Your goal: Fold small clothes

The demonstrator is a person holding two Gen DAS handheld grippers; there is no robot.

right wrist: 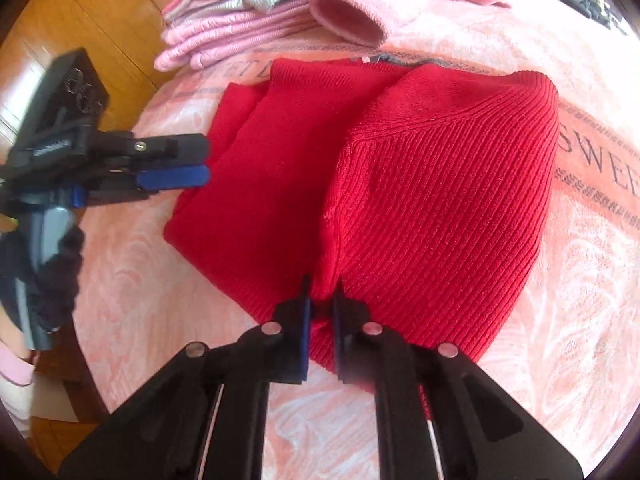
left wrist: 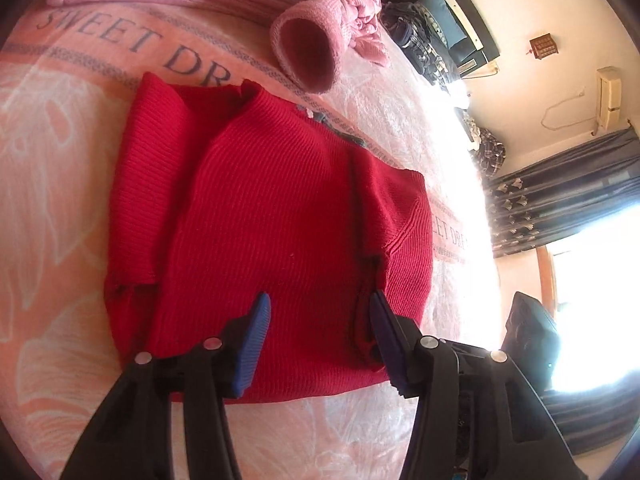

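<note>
A red ribbed knit sweater (left wrist: pixel 272 216) lies on the pink bedspread (left wrist: pixel 60 200) with both sleeves folded in over the body. My left gripper (left wrist: pixel 320 314) stands open over the sweater's near edge. Its blue pads (left wrist: pixel 256 332) are wide apart and hold nothing, and the right pad rests beside a sleeve fold. In the right wrist view the same sweater (right wrist: pixel 420 184) fills the middle. My right gripper (right wrist: pixel 322 300) is shut on a raised fold at the sweater's near edge. The left gripper (right wrist: pixel 200 164) reaches in from the left at the sweater's side edge.
A stack of folded pink and striped clothes (right wrist: pixel 224 28) lies at the far end of the bed, with a pink fleecy cuff (right wrist: pixel 352 16) next to it. Dark clothes (left wrist: pixel 424 36) are piled by the wall. Wooden floor (right wrist: pixel 104 16) borders the bed on the left.
</note>
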